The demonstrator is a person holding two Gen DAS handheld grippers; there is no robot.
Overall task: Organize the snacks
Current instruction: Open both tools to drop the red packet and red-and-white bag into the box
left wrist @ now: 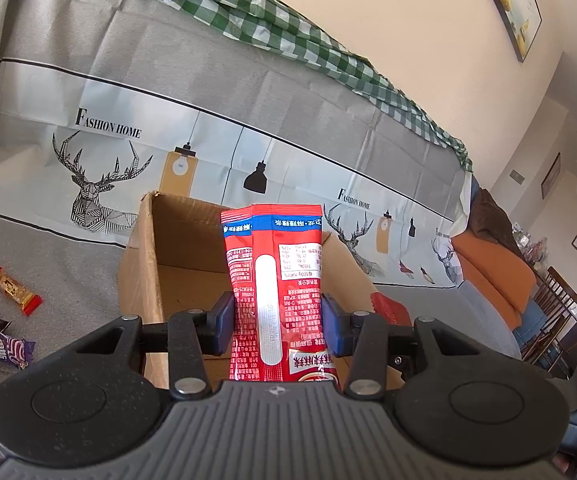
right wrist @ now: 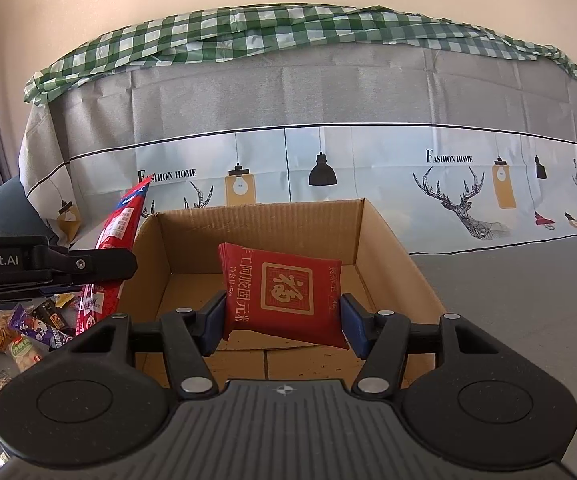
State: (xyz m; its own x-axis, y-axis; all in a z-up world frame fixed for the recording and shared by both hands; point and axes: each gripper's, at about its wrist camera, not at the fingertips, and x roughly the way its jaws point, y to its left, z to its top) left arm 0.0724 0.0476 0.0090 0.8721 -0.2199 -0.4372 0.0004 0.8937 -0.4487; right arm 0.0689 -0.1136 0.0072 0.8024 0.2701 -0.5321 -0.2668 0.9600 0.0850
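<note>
Judging by the bare floor of the cardboard box (right wrist: 248,236) and the loose snacks (left wrist: 8,292) on the grey cloth at left, I reckon sorting has barely begun. My left gripper (left wrist: 278,320) clamps a tall red packet (left wrist: 276,264) upright between its pads, while my right gripper (right wrist: 284,320) pinches a square red pouch (right wrist: 284,292) (both over the box).

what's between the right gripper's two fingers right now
A square red snack packet with a gold emblem, pinched at its side edges by the right gripper above the open cardboard box. The right wrist view shows it.
</note>
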